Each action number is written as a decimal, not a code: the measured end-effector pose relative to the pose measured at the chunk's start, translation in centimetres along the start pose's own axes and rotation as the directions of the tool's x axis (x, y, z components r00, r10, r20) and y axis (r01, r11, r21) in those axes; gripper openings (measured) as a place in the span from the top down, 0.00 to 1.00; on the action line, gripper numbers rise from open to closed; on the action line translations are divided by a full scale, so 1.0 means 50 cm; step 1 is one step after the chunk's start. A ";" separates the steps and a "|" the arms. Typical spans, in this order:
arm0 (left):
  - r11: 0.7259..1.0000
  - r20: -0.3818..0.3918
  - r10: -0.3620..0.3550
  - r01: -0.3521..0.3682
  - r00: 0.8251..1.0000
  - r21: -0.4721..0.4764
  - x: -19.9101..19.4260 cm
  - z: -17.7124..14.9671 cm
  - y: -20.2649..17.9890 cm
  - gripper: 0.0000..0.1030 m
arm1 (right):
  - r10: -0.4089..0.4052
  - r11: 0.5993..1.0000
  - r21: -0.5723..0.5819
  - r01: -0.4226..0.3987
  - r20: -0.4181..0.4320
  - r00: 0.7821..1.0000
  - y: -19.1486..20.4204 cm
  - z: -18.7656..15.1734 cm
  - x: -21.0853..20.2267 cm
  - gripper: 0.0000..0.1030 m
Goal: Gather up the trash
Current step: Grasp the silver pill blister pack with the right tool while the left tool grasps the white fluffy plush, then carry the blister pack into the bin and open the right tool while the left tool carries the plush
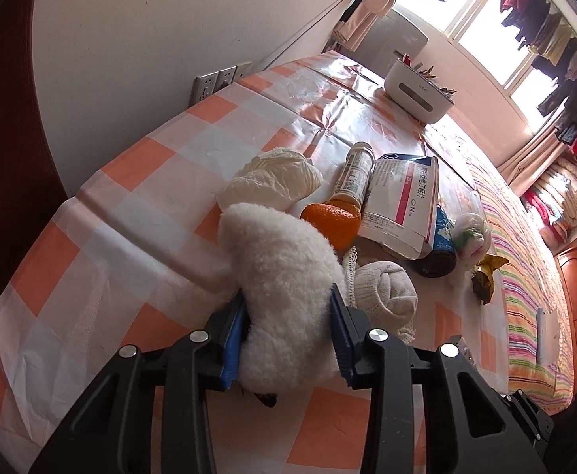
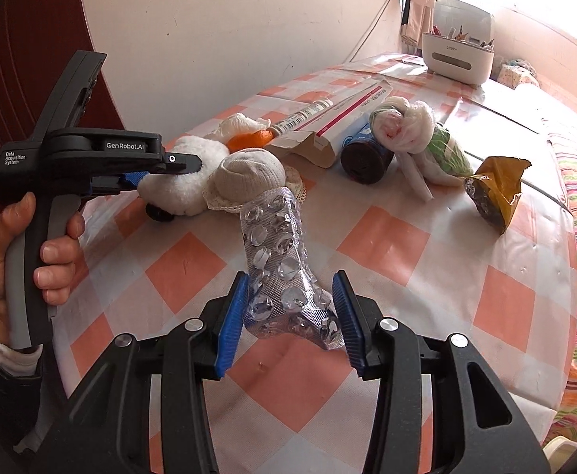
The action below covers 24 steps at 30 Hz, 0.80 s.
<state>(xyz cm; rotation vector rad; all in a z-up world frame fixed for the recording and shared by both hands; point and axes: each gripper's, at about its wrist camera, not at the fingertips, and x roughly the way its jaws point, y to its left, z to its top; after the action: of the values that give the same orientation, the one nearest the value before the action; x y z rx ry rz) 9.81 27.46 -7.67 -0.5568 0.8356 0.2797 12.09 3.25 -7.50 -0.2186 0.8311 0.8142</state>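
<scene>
Right wrist view: a table (image 2: 387, 237) in an orange-and-white checked cloth fills most of what you see. At its far side stands a white caddy (image 2: 457, 59). Across the middle lie a torn carton (image 2: 320, 134), a dark can (image 2: 363, 154), a knotted plastic bag (image 2: 403, 122), a rolled sock (image 2: 251, 175), a yellow wrapper (image 2: 496, 191) and an orange (image 2: 249, 140). Your left gripper (image 1: 288, 331) has its blue pads pressed on a fluffy white toy (image 1: 284, 276), which touches the cloth. Your right gripper (image 2: 292, 316) pinches an emptied pill strip (image 2: 280, 264), standing upright above the cloth.
</scene>
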 end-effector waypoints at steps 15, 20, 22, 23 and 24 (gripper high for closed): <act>0.994 0.194 0.045 -0.064 0.980 0.092 -0.098 -0.031 -0.050 0.66 | -0.023 0.998 0.067 0.017 0.093 0.995 -0.033 0.000 -0.071 0.58; 0.990 0.218 0.030 -0.059 0.975 0.128 -0.114 -0.045 -0.078 0.66 | -0.048 0.996 0.080 0.040 0.112 0.993 -0.042 -0.011 -0.094 0.58; 0.988 0.224 0.024 -0.058 0.974 0.144 -0.116 -0.050 -0.090 0.66 | -0.059 0.995 0.086 0.050 0.115 0.992 -0.050 -0.017 -0.104 0.58; 0.987 0.227 0.023 -0.059 0.974 0.152 -0.117 -0.053 -0.097 0.66 | -0.067 0.994 0.091 0.056 0.119 0.991 -0.055 -0.020 -0.110 0.58; 0.985 0.230 0.021 -0.059 0.973 0.160 -0.117 -0.056 -0.103 0.66 | -0.076 0.993 0.098 0.064 0.123 0.990 -0.059 -0.024 -0.117 0.58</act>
<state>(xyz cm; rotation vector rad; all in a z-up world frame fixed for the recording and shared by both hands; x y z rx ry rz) 6.60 21.50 -2.87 -0.3446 0.6408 0.3015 11.19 -2.60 -4.44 -0.1113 0.7362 0.7142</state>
